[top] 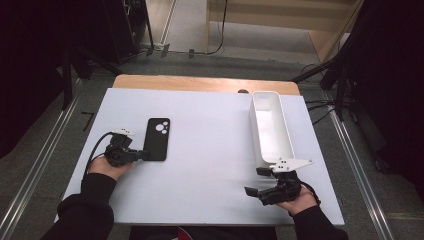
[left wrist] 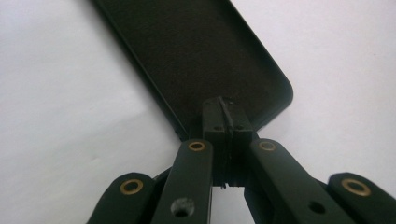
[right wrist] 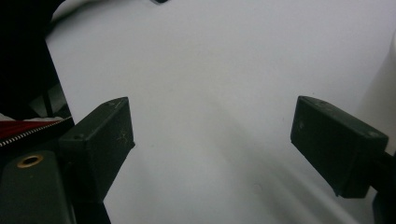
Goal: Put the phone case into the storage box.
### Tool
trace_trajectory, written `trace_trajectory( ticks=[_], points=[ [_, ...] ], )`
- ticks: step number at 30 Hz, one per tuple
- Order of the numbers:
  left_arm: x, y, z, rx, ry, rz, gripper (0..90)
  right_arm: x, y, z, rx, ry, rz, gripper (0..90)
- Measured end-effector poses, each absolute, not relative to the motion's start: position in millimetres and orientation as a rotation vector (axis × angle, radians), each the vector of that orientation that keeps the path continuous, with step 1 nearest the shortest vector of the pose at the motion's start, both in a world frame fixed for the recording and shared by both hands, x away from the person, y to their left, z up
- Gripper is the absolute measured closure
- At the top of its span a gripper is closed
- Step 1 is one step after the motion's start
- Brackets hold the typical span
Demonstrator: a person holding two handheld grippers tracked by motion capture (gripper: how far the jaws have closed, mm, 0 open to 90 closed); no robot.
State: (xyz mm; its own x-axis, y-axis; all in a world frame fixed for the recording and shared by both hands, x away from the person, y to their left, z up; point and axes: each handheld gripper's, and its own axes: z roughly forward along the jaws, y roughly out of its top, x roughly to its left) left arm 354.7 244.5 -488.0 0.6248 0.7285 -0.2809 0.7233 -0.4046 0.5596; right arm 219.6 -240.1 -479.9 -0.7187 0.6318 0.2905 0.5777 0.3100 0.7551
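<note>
The left gripper (top: 142, 154) pinches the near corner of the black phone case (top: 158, 138) — a flat, matte, round-cornered slab lying on the white table (top: 210, 150), left of centre, with bare surface all round. The right gripper (top: 260, 181) rests with jaws spread wide over bare table, just beside the near end of a long white plastic tray (top: 287, 135) — grey floor beyond

High view: the white table (top: 210, 165) is evenly and brightly lit from above, while both upper corners of the frame fall into near-black. Definition is soft throughout. Left gripper view: the phone case (left wrist: 196, 51) reads dark and grainy, edges blurred. Right gripper view: dim grey cast, diffuse shadows at lower centre, near jaws out of focus.
</note>
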Motion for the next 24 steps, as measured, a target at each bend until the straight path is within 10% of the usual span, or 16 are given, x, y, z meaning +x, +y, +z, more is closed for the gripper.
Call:
trace_trajectory(
  ticks=[24],
  points=[
    [355, 288, -484, 2.098, 1.293, 0.093, 86.8, 220, -239, -480, 1.153, 2.492, 1.400, 11.7]
  ],
)
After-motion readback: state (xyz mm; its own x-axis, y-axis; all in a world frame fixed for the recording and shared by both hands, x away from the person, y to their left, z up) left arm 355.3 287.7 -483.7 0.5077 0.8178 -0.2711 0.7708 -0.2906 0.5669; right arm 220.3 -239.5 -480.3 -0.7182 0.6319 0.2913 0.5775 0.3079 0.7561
